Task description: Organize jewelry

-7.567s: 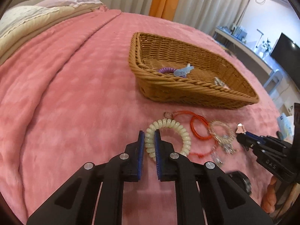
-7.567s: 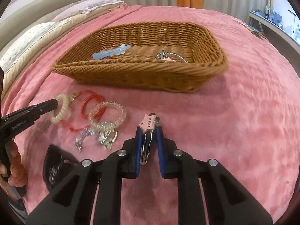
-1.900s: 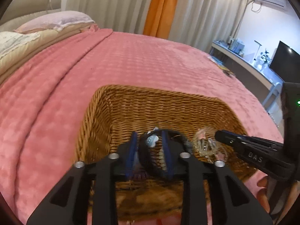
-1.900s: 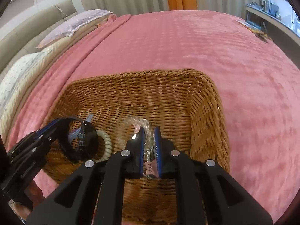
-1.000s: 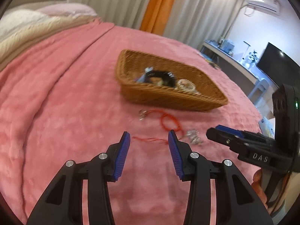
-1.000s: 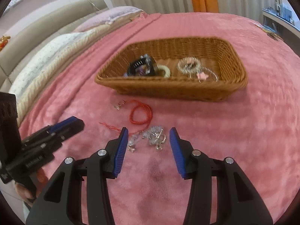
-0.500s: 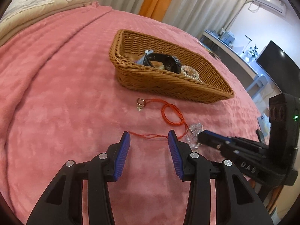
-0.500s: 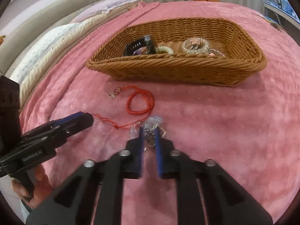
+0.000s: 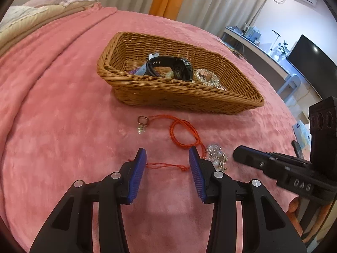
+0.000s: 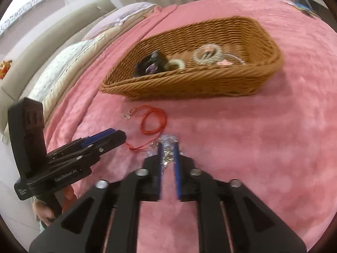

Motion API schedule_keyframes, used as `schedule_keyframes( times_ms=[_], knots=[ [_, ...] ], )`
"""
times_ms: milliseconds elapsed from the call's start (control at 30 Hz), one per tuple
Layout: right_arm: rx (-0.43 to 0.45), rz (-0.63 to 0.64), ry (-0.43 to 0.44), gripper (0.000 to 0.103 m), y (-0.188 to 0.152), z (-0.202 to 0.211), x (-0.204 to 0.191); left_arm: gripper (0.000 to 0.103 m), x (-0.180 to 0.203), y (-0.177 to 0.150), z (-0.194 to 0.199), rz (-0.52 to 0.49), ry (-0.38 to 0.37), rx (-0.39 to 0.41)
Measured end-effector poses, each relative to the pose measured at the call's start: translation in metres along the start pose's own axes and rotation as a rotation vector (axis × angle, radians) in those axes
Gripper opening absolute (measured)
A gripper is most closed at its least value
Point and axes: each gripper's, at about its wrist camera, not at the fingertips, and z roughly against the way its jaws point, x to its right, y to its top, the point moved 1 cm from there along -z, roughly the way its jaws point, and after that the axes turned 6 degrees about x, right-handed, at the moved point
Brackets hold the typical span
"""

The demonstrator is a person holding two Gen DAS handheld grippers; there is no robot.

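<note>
Our right gripper (image 10: pixel 167 147) has just narrowed its jaws around the silver charm cluster (image 10: pixel 166 145); whether it grips, we cannot tell. Our left gripper (image 9: pixel 167 158) stays wide open and empty over the red cord (image 9: pixel 166 165), so both pieces may reach the basket (image 9: pixel 168 97) next.

Both wrist views look low and close across the pink blanket (image 9: pixel 63 126), sharing the wicker basket (image 10: pixel 189 84).

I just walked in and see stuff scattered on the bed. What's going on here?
A person with a handheld gripper in each hand is tidying jewelry into a wicker basket on the pink blanket. The basket already holds a black watch and a clear beaded bracelet. The right gripper is closed around a silvery crystal piece; the left gripper is open over the tail of a red cord necklace.
</note>
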Motion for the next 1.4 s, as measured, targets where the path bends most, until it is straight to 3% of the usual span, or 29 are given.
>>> schedule_keyframes(
  times_ms=[167, 400, 433, 467, 567, 700, 833, 867, 900, 967, 1200, 1400],
  knots=[
    [-0.033, 0.043, -0.038, 0.025, 0.000, -0.020, -0.013, 0.040, -0.009, -0.002, 0.007, 0.032, -0.033, 0.019],
    [-0.051, 0.109, -0.095, 0.028, -0.003, -0.032, -0.021, 0.040, -0.009, -0.002, 0.014, -0.034, -0.044, 0.020],
    [-0.050, 0.125, -0.102, 0.028, -0.004, -0.032, -0.023, 0.040, -0.006, -0.002, 0.014, -0.049, -0.050, 0.015],
    [-0.044, 0.151, -0.118, 0.018, -0.006, -0.030, -0.026, 0.040, -0.004, -0.002, 0.013, -0.064, -0.054, 0.010],
    [-0.013, 0.157, -0.120, 0.007, -0.009, -0.017, -0.022, 0.040, 0.010, -0.005, 0.006, -0.138, -0.063, -0.016],
    [0.036, 0.110, -0.145, 0.007, -0.007, 0.002, 0.001, 0.042, 0.032, -0.012, -0.006, -0.287, -0.045, -0.055],
    [0.059, 0.040, -0.129, 0.007, -0.006, 0.014, 0.026, 0.042, 0.042, -0.011, -0.020, -0.347, -0.032, -0.093],
    [0.057, 0.029, -0.120, 0.007, -0.007, 0.014, 0.031, 0.040, 0.043, -0.011, -0.023, -0.350, -0.031, -0.109],
    [0.053, 0.024, -0.114, 0.007, -0.008, 0.013, 0.032, 0.023, 0.042, -0.012, -0.025, -0.352, -0.024, -0.116],
    [0.053, 0.028, -0.112, 0.007, -0.010, 0.013, 0.033, 0.002, 0.043, -0.013, -0.021, -0.355, -0.015, -0.100],
    [0.076, 0.051, -0.097, 0.007, -0.015, 0.017, 0.028, 0.001, 0.033, -0.034, 0.024, -0.281, -0.078, -0.055],
    [0.079, 0.033, -0.078, 0.008, -0.016, 0.020, 0.031, 0.002, 0.007, -0.055, 0.051, -0.209, -0.088, -0.096]
  ],
)
